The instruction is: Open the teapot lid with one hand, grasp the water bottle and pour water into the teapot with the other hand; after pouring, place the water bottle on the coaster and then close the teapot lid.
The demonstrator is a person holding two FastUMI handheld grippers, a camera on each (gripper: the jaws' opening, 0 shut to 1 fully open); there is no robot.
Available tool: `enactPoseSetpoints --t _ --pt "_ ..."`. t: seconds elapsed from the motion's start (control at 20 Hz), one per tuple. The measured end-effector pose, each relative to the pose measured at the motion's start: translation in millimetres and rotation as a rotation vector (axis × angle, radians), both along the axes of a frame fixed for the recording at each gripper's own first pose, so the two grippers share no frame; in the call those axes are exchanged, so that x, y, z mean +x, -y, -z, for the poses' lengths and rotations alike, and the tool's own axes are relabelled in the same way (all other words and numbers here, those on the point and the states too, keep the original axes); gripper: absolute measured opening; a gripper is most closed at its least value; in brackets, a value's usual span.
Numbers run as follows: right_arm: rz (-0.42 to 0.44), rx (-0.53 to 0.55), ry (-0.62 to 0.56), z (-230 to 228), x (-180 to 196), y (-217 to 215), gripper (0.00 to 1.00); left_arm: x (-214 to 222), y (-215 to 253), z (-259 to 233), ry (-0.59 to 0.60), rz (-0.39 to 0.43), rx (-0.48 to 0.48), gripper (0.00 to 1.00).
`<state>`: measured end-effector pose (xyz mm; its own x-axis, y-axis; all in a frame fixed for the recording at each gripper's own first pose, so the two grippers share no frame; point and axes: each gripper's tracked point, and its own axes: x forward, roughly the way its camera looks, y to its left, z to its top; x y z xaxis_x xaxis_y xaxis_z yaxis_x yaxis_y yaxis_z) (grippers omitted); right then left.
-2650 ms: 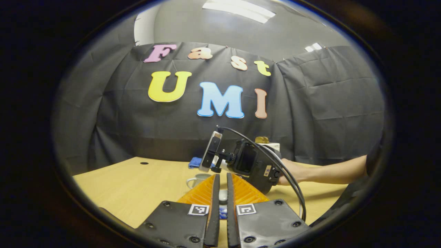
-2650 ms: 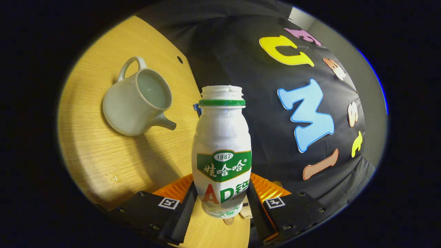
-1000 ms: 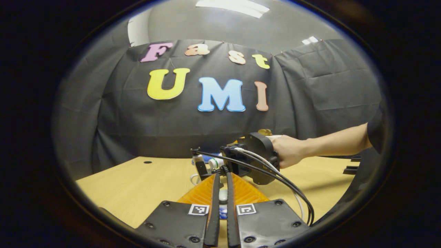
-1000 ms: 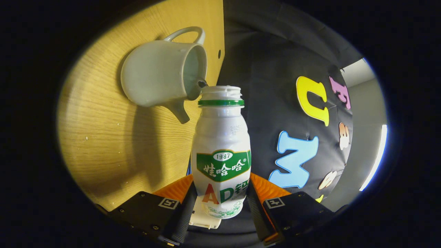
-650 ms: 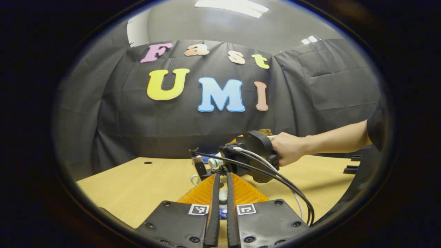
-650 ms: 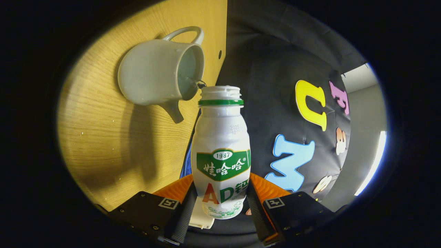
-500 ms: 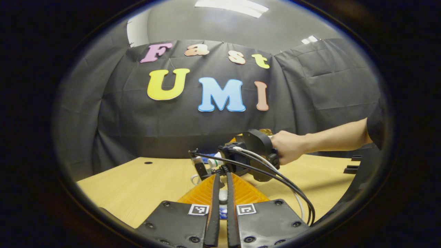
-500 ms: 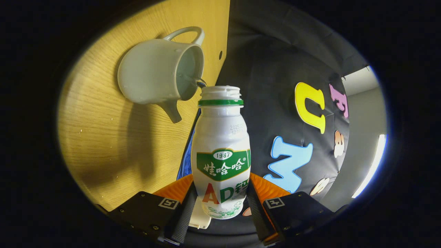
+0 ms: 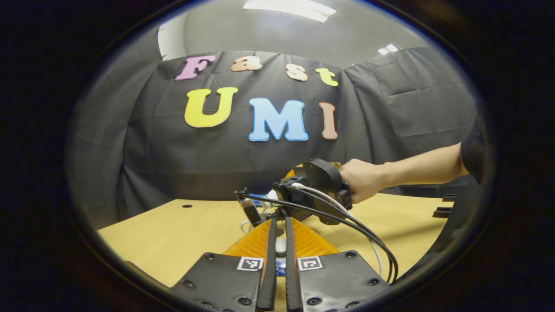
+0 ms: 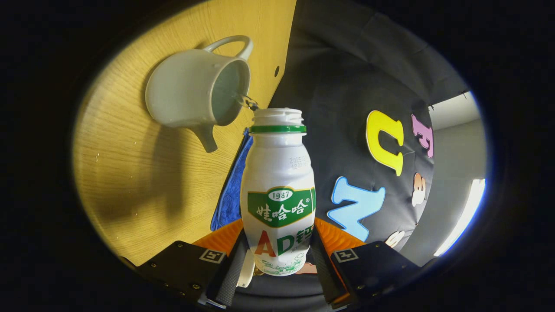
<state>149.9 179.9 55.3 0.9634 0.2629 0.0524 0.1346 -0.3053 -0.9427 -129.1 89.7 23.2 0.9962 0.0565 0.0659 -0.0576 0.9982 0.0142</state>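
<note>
White water bottle (image 10: 278, 190), clamped in the right gripper (image 10: 277, 260) fingers, has tipped further over the teapot (image 10: 195, 89).

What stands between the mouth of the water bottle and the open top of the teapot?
Nothing visible does. The water bottle, shut in the right claw, is tipped with its mouth beside the lidless teapot; only a thin water stream crosses the gap.

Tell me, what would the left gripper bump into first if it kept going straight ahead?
Probably the right gripper, held by a hand right beyond the left gripper. Depth is hard to judge.
</note>
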Motion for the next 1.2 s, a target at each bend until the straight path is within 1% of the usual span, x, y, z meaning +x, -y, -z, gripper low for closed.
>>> enactPoseSetpoints --t 0.8,0.85,0.9,0.95,1.0,1.05,1.1,1.2 --pt "-0.023 -0.081 0.074 -20 3 -7 0.75 2 2 2 -0.009 0.004 0.008 0.19" --pt "-0.023 -0.085 0.079 -22 2 -7 0.75 2 2 1 -0.007 0.003 0.007 0.15" --pt "-0.026 -0.088 0.081 -22 2 -8 0.75 2 1 1 -0.005 0.002 0.007 0.19" --pt "-0.027 -0.088 0.081 -22 2 -8 0.72 2 0 1 -0.004 0.001 0.008 0.19" --pt "-0.027 -0.088 0.079 -21 2 -8 0.75 1 1 1 -0.005 0.000 0.008 0.19" --pt "-0.028 -0.090 0.076 -20 2 -10 0.75 1 1 1 -0.006 0.000 0.009 0.15" --pt "-0.028 -0.093 0.074 -19 1 -10 0.75 1 1 1 -0.007 0.000 0.009 0.19" --pt "-0.028 -0.102 0.068 -15 2 -10 0.75 1 1 2 -0.008 0.000 0.012 0.19"
